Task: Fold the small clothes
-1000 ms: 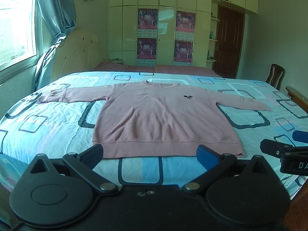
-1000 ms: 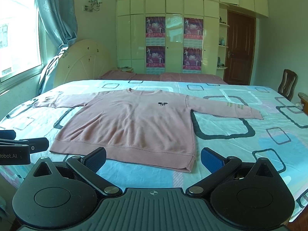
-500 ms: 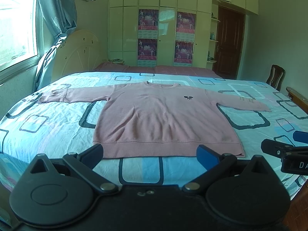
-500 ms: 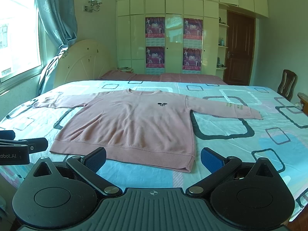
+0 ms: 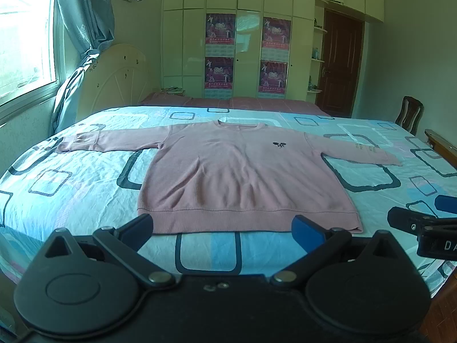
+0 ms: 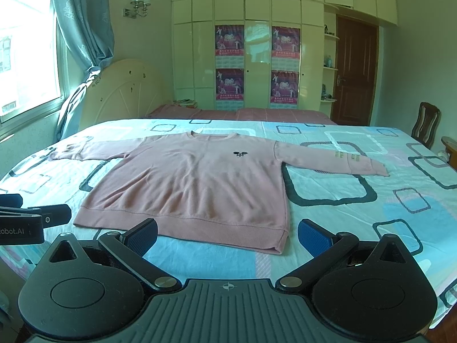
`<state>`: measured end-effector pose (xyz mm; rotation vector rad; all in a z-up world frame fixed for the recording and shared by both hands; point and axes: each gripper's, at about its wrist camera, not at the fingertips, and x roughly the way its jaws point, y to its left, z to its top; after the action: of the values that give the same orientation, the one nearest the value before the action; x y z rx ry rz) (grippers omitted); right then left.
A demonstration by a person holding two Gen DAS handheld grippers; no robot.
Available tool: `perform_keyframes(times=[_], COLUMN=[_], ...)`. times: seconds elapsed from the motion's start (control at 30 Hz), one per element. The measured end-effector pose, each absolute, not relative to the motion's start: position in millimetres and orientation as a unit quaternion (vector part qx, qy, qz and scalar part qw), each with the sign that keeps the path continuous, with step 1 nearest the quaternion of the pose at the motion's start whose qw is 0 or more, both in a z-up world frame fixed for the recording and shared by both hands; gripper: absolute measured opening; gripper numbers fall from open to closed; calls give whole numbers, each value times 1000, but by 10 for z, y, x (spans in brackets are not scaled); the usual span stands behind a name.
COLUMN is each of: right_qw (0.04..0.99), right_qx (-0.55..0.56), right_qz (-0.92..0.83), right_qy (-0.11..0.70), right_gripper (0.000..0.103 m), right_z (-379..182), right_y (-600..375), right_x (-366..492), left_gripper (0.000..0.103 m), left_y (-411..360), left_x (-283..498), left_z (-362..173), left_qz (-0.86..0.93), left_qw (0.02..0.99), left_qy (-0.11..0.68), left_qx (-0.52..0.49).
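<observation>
While both views were taken from the near edge of the bed [image 5: 85,177], the pink sweatshirt [image 5: 242,171] lay flat on the patterned blue bedsheet [image 6: 357,200], front side up, with both sleeves spread outward and the neckline toward the far wall. A small dark emblem [image 5: 279,144] was visible on its chest. The ribbed hem faced the cameras and sat just beyond the tool tips. The left tool [image 5: 222,230] was spread wide, with nothing between its blue pads [image 5: 307,233], and was not touching the garment. The right tool [image 6: 227,235] was likewise spread wide and empty, positioned near the hem's right corner. Each tool appeared at the edge of the other's view. A wardrobe [image 6: 257,57] with posters, a brown door [image 6: 355,71] and a wooden chair [image 6: 427,124] stood behind the bed.
</observation>
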<state>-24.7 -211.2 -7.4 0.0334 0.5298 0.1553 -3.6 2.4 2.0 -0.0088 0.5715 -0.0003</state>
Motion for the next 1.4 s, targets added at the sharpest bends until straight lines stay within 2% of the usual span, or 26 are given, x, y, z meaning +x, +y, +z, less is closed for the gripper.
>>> perform_keyframes(times=[0.87, 1.4], right_qw=[962, 964], right_qx=[22, 33], right_qz=[78, 41], right_qy=[262, 260], right_gripper=[103, 103], right_z=[-95, -85], right_y=[-2083, -2159], right_x=[-237, 266], left_gripper=[103, 103], left_y=[9, 46], left_x=[-20, 513], left_z=[41, 24], left_qz=[2, -19], left_qw=[959, 959], left_qy=[282, 283], left_qx=[0, 17])
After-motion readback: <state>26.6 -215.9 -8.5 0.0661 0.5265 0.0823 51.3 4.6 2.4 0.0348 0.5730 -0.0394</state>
